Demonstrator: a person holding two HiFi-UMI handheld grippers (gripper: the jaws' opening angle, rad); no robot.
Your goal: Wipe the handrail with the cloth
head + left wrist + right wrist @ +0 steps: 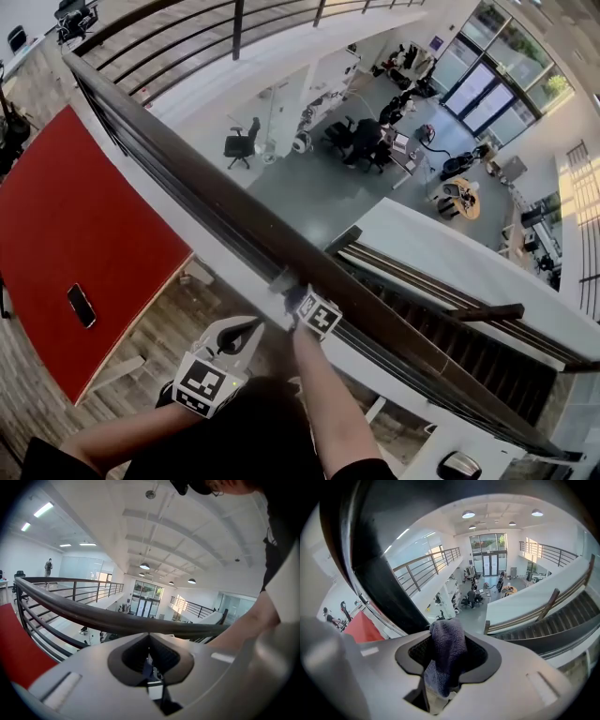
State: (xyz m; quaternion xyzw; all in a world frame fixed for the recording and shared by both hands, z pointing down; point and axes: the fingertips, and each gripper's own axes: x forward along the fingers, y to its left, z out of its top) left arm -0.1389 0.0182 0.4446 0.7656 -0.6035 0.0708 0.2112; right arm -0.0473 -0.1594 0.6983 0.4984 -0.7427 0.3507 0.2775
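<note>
The dark handrail [216,202] runs diagonally from upper left to lower right in the head view. My right gripper [298,298] is at the rail's near side, shut on a blue-grey cloth [447,651] that sticks out past its tips. The cloth [284,281] lies against the rail, which looms close and dark at the upper left of the right gripper view [379,573]. Lower and to the left is my left gripper [249,328], shut with nothing in it and apart from the rail. In its own view the left gripper [149,637] points at the handrail [93,618] from just below.
Thin horizontal bars [42,634] run under the handrail. Beyond it is an open drop to a lower floor with desks and chairs [366,141]. A staircase [469,347] descends at right. A red carpet [66,225] with a phone [81,305] lies at left.
</note>
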